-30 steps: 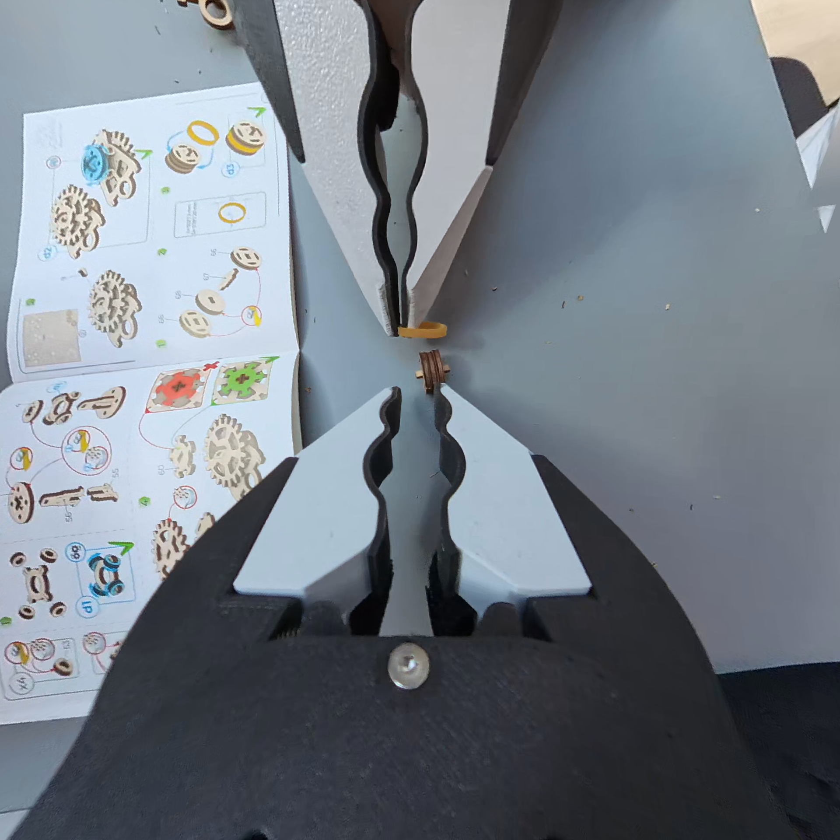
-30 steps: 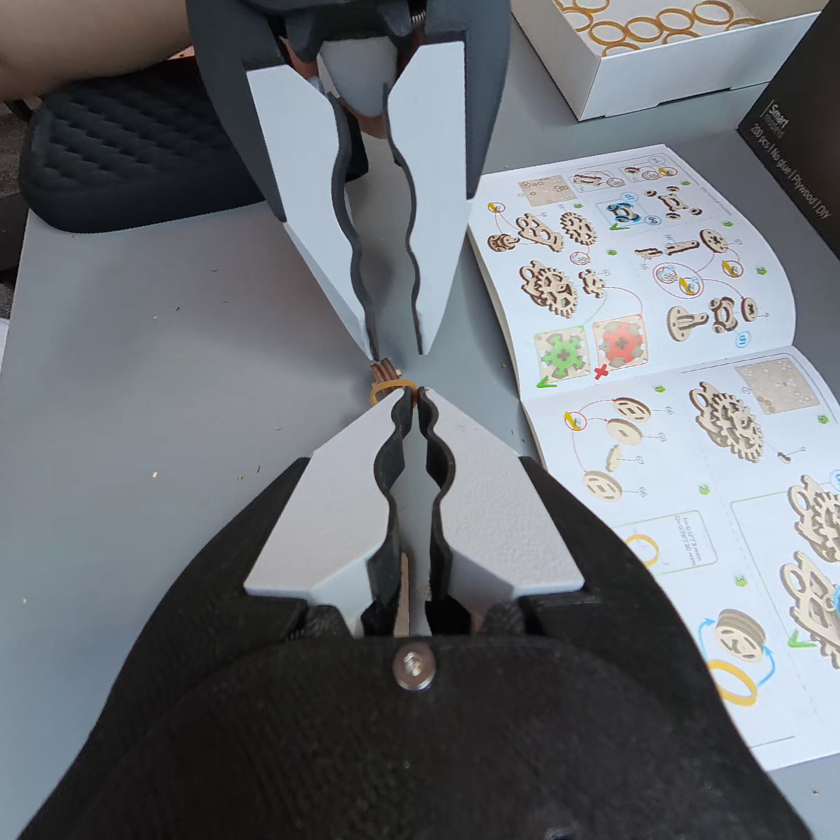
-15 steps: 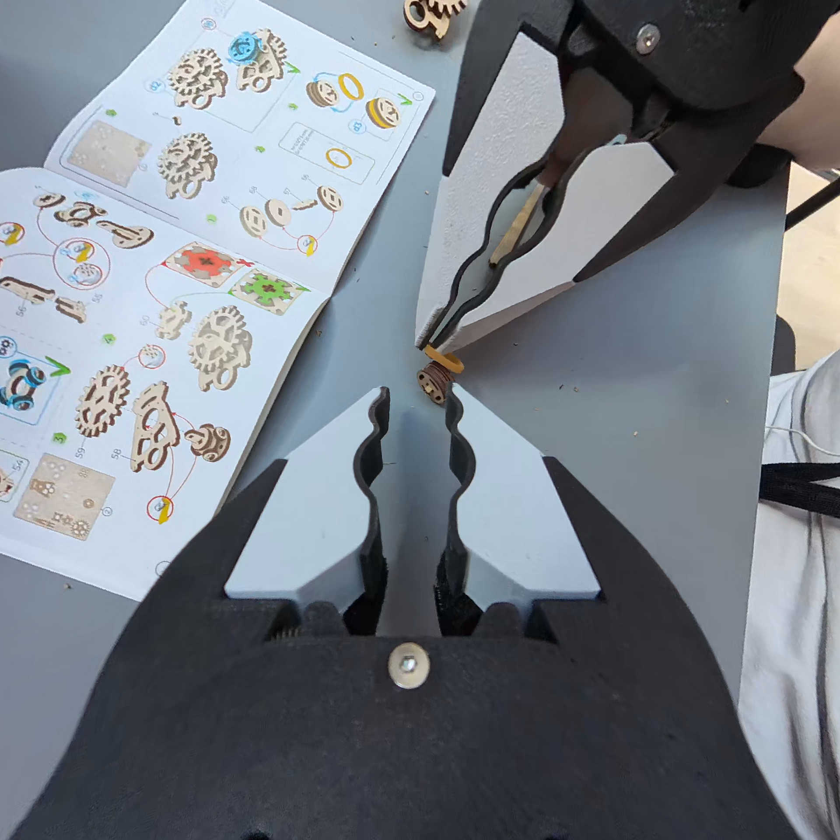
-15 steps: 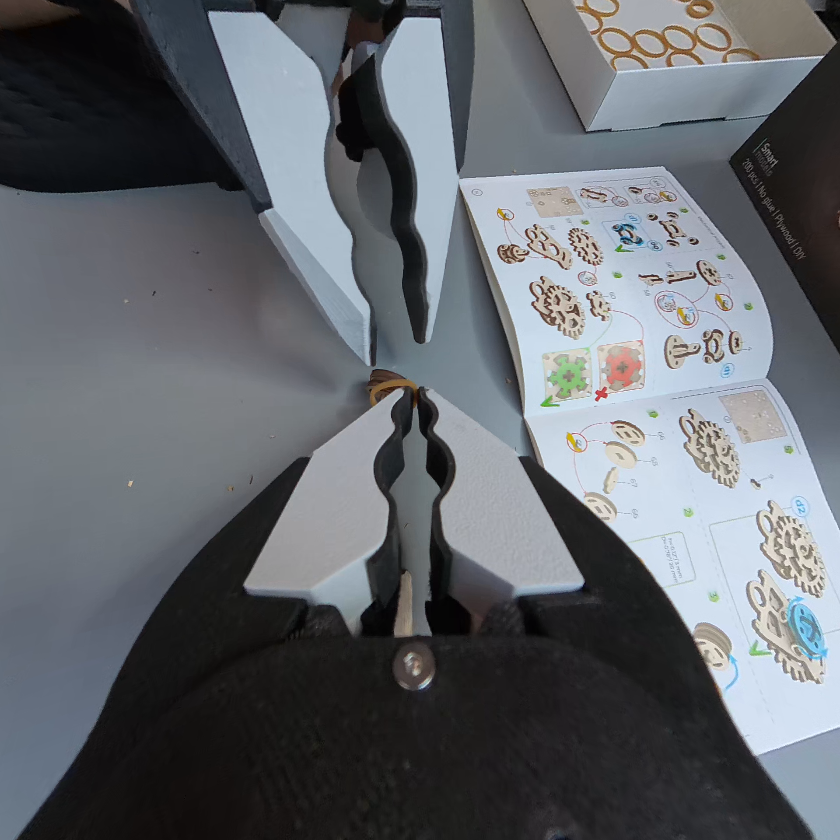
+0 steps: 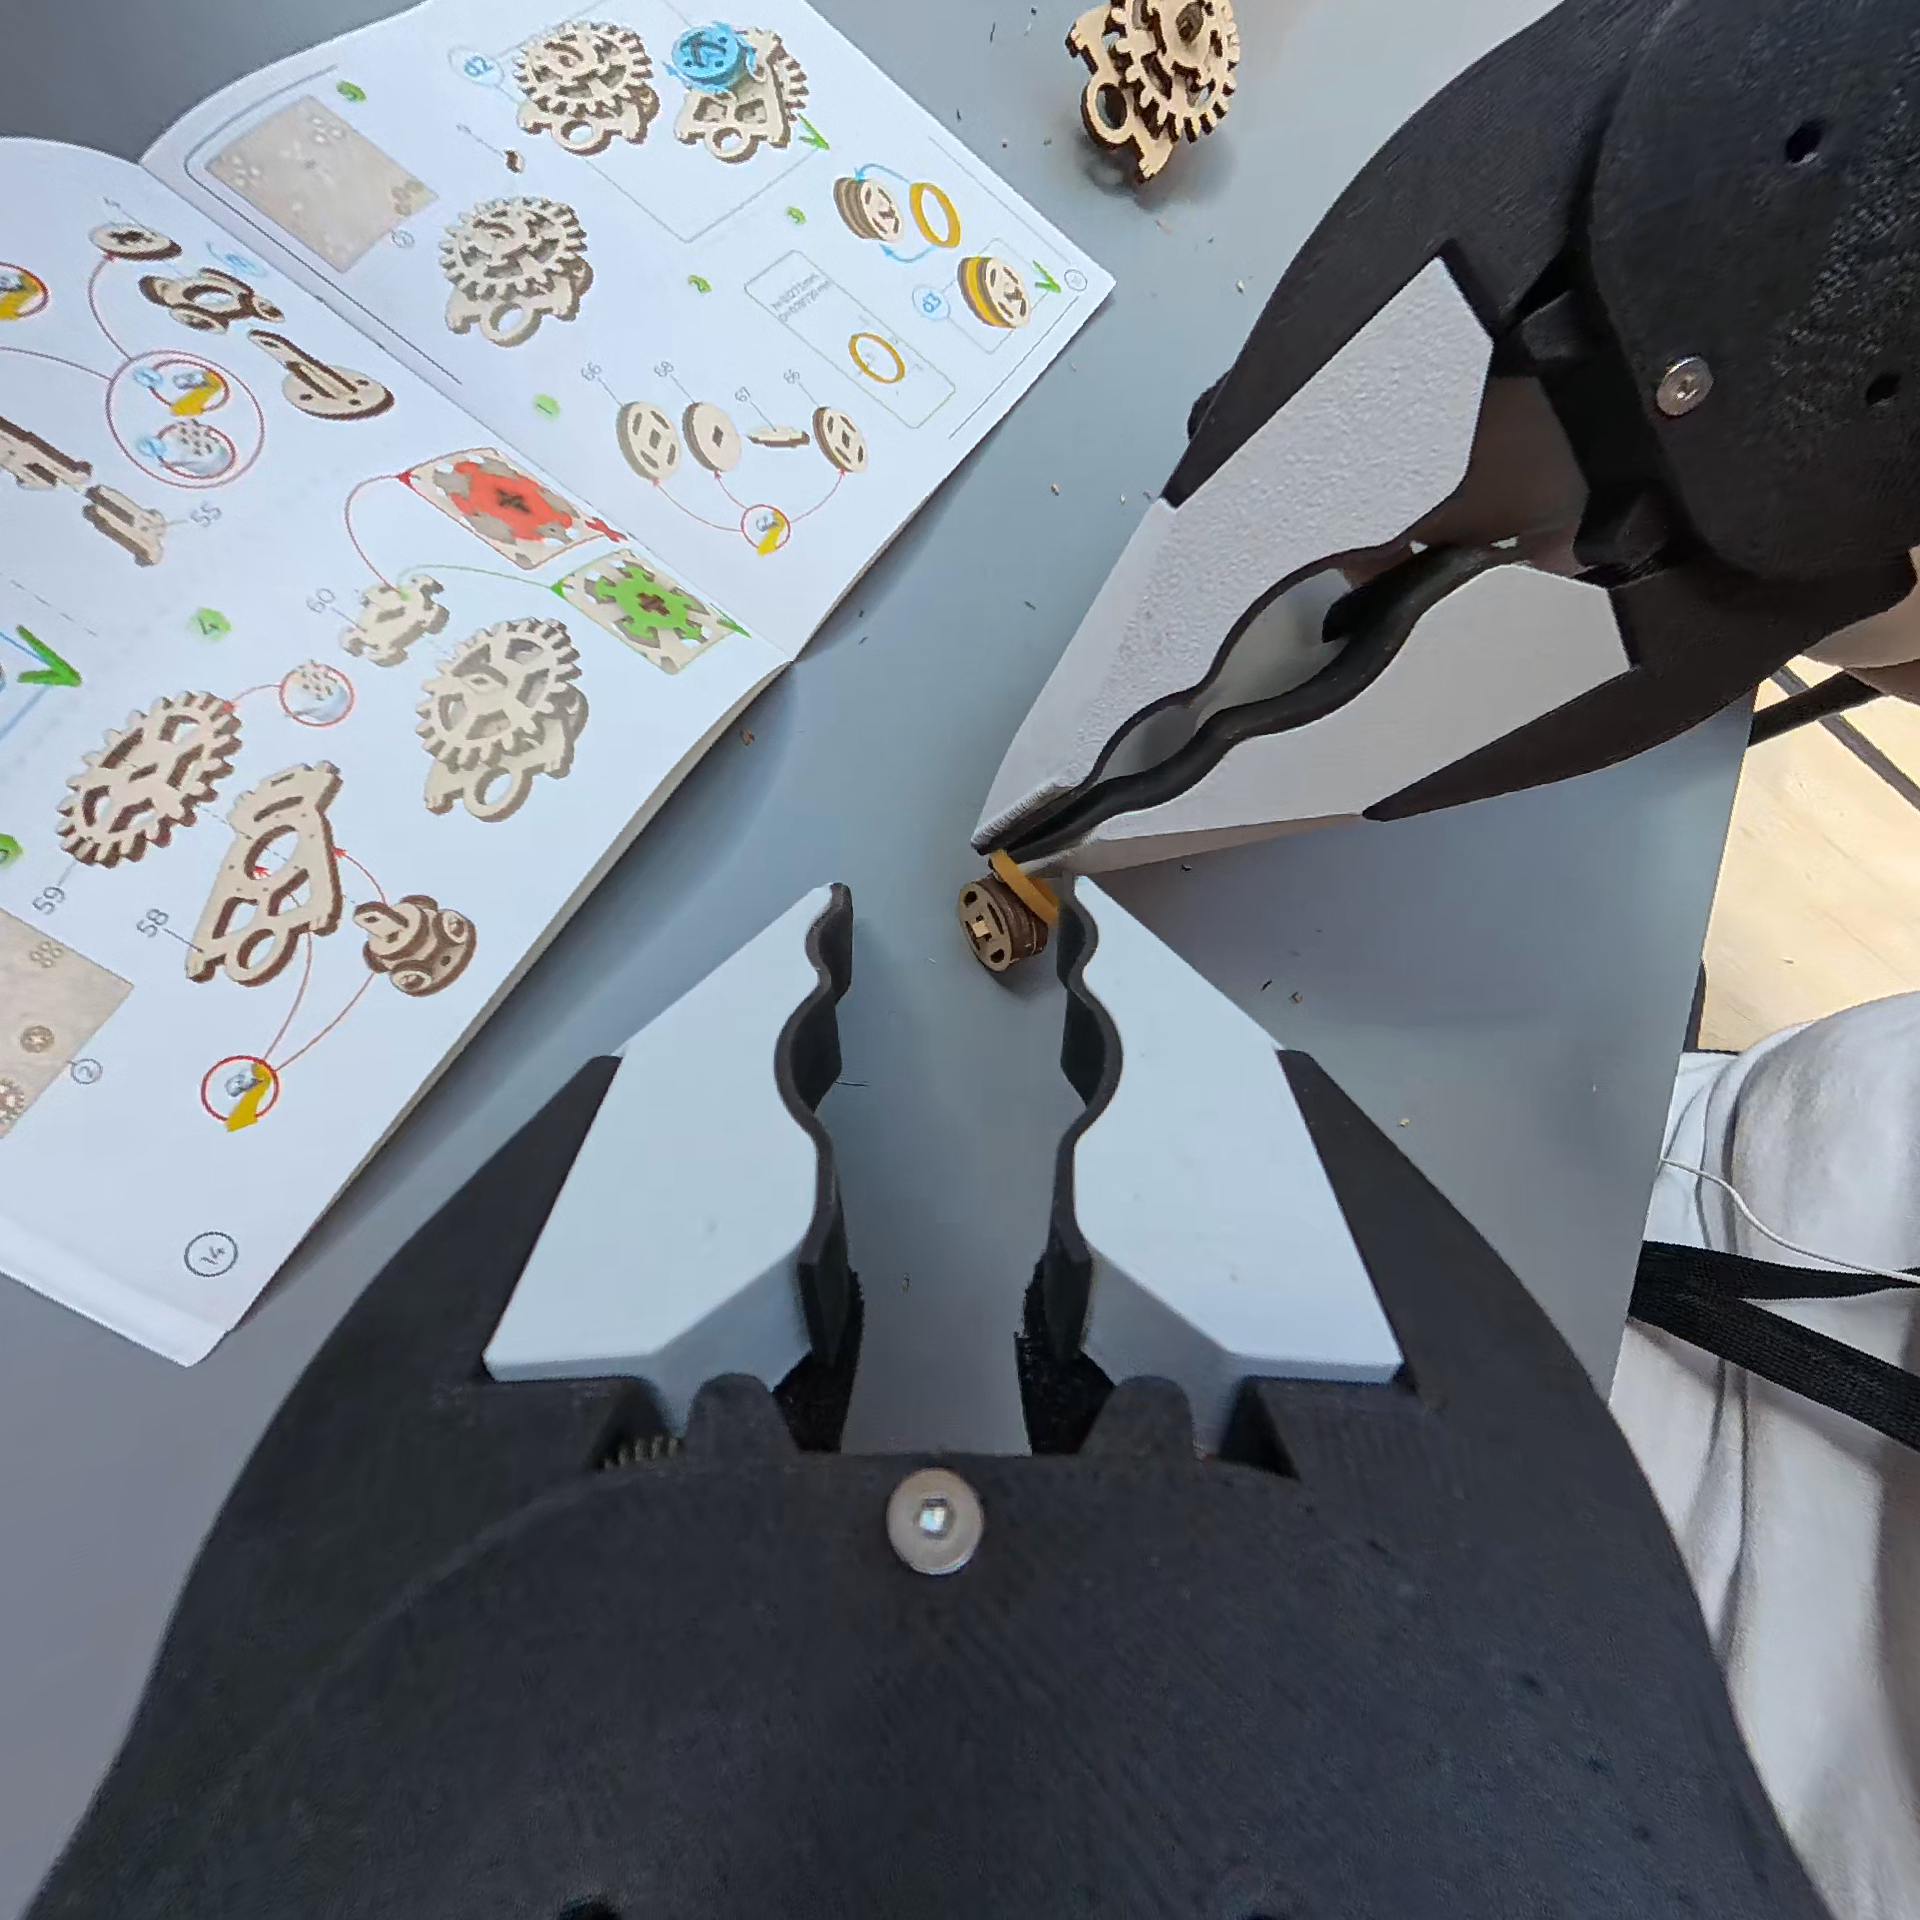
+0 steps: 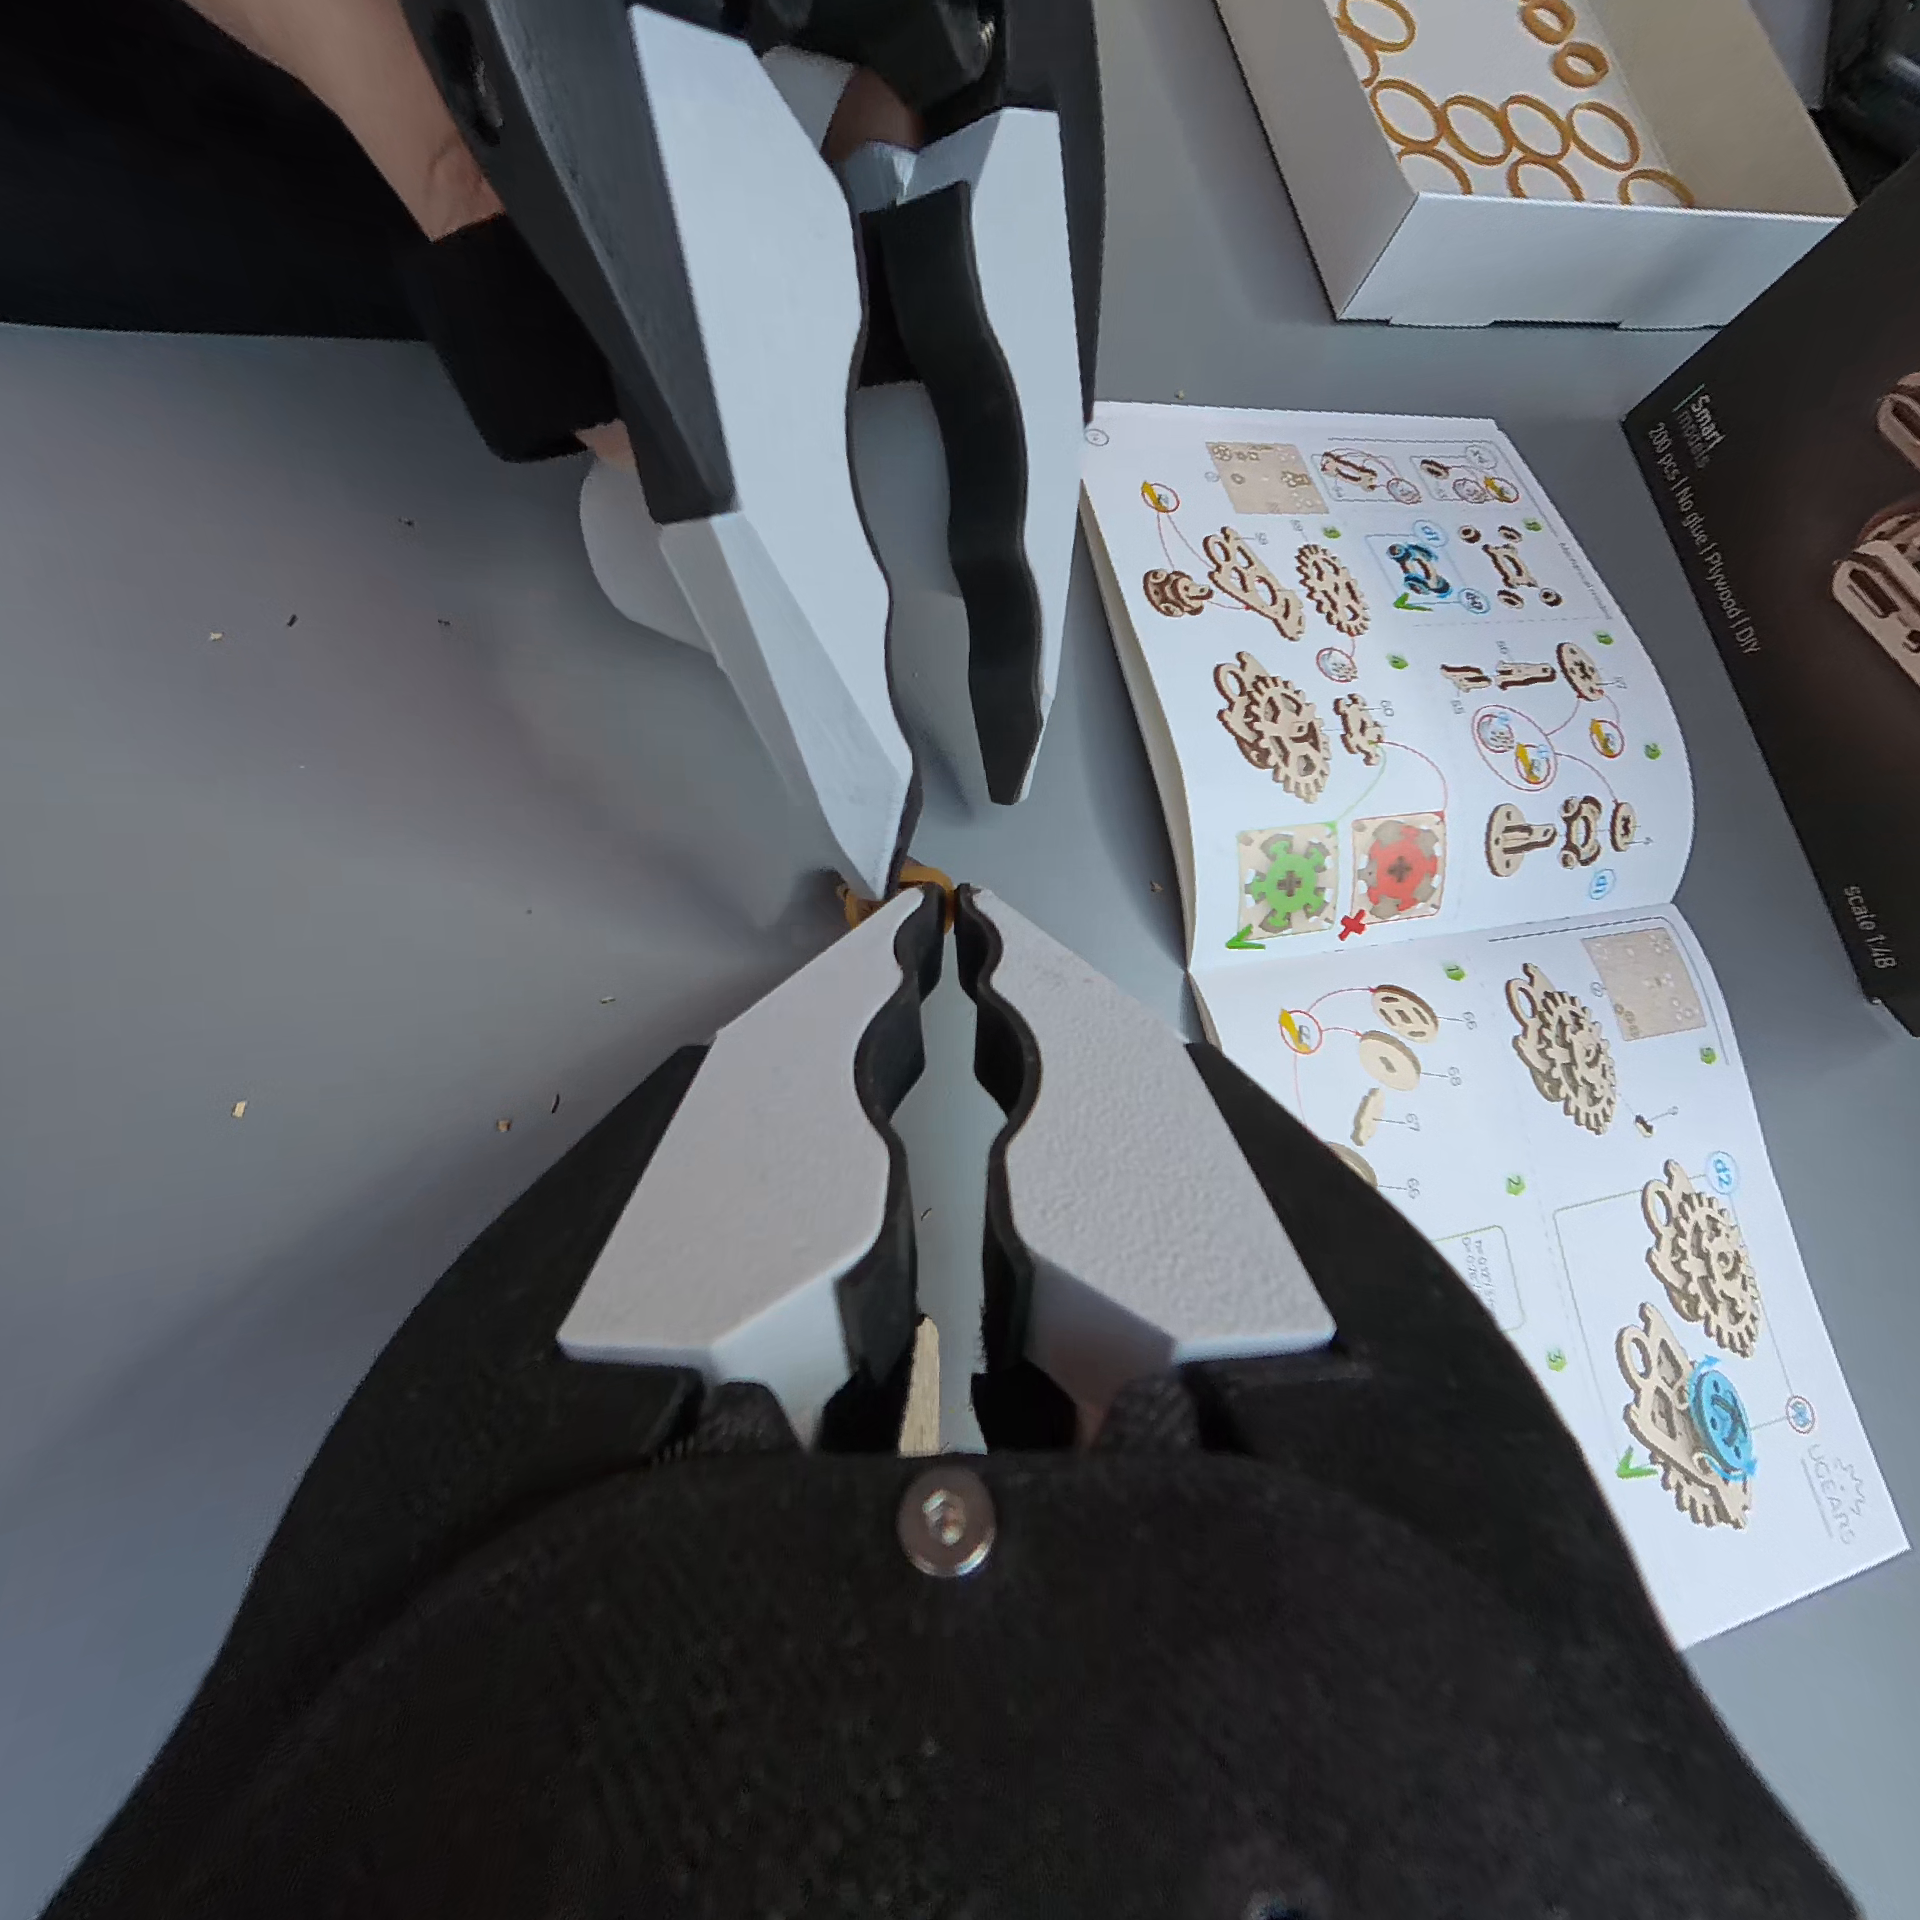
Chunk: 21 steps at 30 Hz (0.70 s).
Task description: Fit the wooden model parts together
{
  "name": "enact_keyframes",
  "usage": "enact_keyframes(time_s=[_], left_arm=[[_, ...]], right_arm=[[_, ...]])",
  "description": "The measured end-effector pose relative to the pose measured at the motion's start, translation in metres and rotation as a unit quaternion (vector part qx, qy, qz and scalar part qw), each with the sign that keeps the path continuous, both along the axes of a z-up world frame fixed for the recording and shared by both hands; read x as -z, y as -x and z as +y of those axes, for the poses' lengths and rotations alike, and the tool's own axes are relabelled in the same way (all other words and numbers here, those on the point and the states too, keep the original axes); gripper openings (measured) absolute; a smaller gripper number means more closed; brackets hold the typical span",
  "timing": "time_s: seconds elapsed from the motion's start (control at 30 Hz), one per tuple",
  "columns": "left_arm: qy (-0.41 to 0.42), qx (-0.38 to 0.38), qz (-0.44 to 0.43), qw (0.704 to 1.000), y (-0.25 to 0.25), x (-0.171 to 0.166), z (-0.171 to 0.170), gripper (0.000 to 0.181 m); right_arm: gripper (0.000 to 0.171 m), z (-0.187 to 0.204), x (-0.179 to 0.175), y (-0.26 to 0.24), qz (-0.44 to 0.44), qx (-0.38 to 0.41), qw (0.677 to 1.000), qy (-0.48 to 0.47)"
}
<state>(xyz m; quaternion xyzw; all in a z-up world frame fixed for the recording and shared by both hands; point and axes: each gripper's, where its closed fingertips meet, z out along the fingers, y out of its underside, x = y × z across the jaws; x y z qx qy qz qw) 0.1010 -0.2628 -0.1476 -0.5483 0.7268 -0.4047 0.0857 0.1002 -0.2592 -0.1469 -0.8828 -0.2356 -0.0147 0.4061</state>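
Observation:
A small wooden spool (image 5: 995,925) lies on the grey table (image 5: 1351,987), its round face toward the camera. A yellow rubber band (image 5: 1023,883) lies over its far rim. My right gripper (image 5: 992,844) comes in from the upper right and is shut on the band. My left gripper (image 5: 956,899) is open, and the spool sits just inside its right fingertip (image 5: 1081,925), not gripped. In the right wrist view, my right gripper (image 6: 940,902) pinches the band (image 6: 920,875), the left gripper (image 6: 951,831) hangs open above, and the spool is mostly hidden.
An open instruction booklet (image 5: 416,520) lies to the left and also shows in the right wrist view (image 6: 1455,935). An assembled gear piece (image 5: 1158,83) lies at the far edge. A white box of rubber bands (image 6: 1507,156) and a dark box (image 6: 1787,675) stand behind. A person's clothing (image 5: 1766,1351) is past the table's right edge. The tips of both grippers are at nearly the same place.
My left gripper has swung round to the side of the spool and opened wider. The right gripper has kept the band pinched at the spool.

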Motion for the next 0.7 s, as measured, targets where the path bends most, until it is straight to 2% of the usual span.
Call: enact_keyframes(time_s=[0.2,0.37,0.7], left_arm=[[-0.018,0.014,0.007,1.000,0.0012,0.0079,-0.0055,0.035],[-0.022,0.019,0.007,1.000,0.0052,0.0093,-0.0050,0.017],[-0.049,0.033,-0.031,0.998,0.0069,0.0057,-0.0039,0.015]], right_arm=[[0.000,-0.0004,0.0011,0.0009,-0.010,0.000,1.000,0.001],[0.000,-0.0013,0.0009,0.0013,-0.007,-0.002,1.000,0.000],[0.005,-0.0033,-0.0024,0.0041,0.026,-0.015,1.000,-0.005]])
